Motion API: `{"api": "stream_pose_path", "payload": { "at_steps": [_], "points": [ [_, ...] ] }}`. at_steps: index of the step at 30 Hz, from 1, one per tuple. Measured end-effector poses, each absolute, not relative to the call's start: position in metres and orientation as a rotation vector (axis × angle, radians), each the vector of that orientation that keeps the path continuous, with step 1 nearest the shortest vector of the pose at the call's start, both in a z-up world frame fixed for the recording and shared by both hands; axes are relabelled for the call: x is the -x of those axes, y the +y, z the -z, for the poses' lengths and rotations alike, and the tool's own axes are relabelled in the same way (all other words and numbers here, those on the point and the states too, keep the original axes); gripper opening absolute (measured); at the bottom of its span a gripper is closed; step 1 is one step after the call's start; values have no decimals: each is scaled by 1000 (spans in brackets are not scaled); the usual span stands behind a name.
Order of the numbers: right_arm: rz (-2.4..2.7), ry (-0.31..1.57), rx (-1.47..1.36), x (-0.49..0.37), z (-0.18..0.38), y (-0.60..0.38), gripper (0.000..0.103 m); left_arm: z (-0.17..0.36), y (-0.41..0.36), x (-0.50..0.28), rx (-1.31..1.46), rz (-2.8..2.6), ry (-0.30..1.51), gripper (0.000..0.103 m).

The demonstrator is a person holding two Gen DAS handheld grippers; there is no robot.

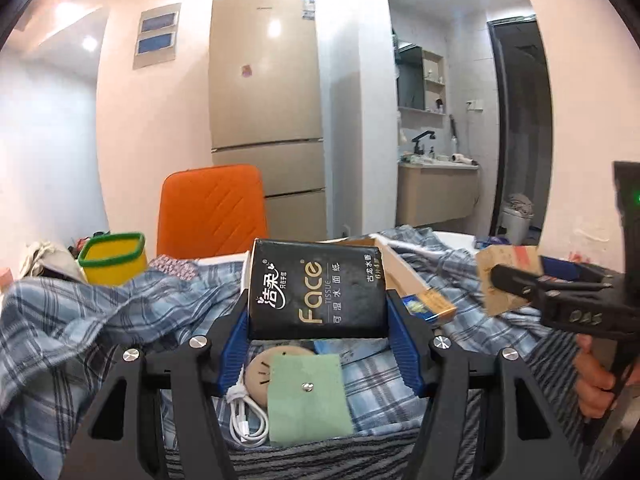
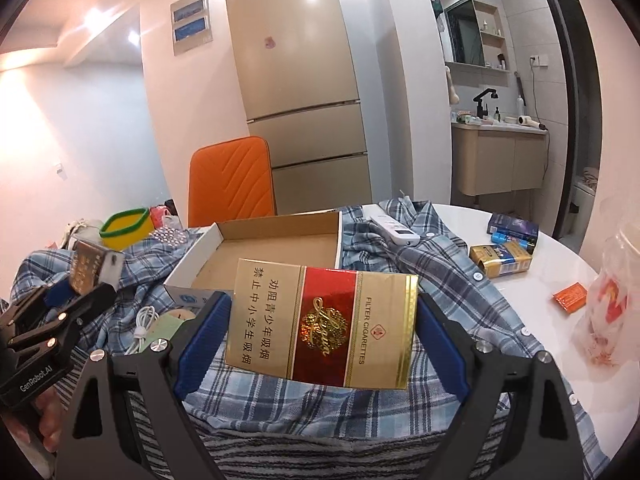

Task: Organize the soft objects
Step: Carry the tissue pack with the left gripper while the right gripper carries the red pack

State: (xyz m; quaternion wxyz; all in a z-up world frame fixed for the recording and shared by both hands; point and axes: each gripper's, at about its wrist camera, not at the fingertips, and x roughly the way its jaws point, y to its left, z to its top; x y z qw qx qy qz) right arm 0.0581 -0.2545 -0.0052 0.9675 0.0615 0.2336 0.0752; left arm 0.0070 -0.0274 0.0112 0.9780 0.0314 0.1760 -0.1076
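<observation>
Left gripper [image 1: 318, 320] clamps a black tissue pack [image 1: 316, 288] between its blue pads, pack upright at frame centre in the left wrist view, held above the blue plaid shirt [image 1: 80, 320]. Below it, lower centre: a green cloth square [image 1: 306, 396], a round beige item [image 1: 260, 372] partly under it, and a coiled white cable [image 1: 246, 420]. Right gripper [image 2: 320, 328] is closed on a gold-and-red cigarette carton [image 2: 320, 328], centre of the right wrist view, over the same shirt. Just behind the carton sits an open cardboard box [image 2: 276, 240]. Upper left of that box: a yellow cup with green rim [image 2: 126, 228]. On the white table [image 2: 560, 264] at right: a gold-and-blue packet [image 2: 500, 264], a small orange box [image 2: 570, 298], a plastic bag [image 2: 608, 300]. A white remote [image 2: 394, 226] lies on the shirt. Orange chair [image 2: 232, 180] and beige fridge [image 2: 296, 80] stand behind.
</observation>
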Motion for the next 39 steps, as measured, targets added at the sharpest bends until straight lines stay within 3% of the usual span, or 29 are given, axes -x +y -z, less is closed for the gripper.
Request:
{"api": "stream_pose_path", "payload": {
  "at_steps": [7, 14, 24, 32, 39],
  "points": [
    [-138, 459, -93, -66, -19, -247, 90, -55, -34, -15, -32, 251, 290, 65],
    [-131, 380, -77, -83, -77, -241, 90, -115, -30, -37, 0, 205, 201, 65],
    [-126, 331, -135, -150, -141, -226, 90, -173, -21, -131, 12, 99, 324, 65],
    [-109, 411, -107, -202, -116, -206, 90, -130, -7, -194, 38, 59, 509, 65],
    [-111, 657, -88, -242, -52, -191, 90, -61, 0, -239, 28, 24, 774, 65]
  ]
}}
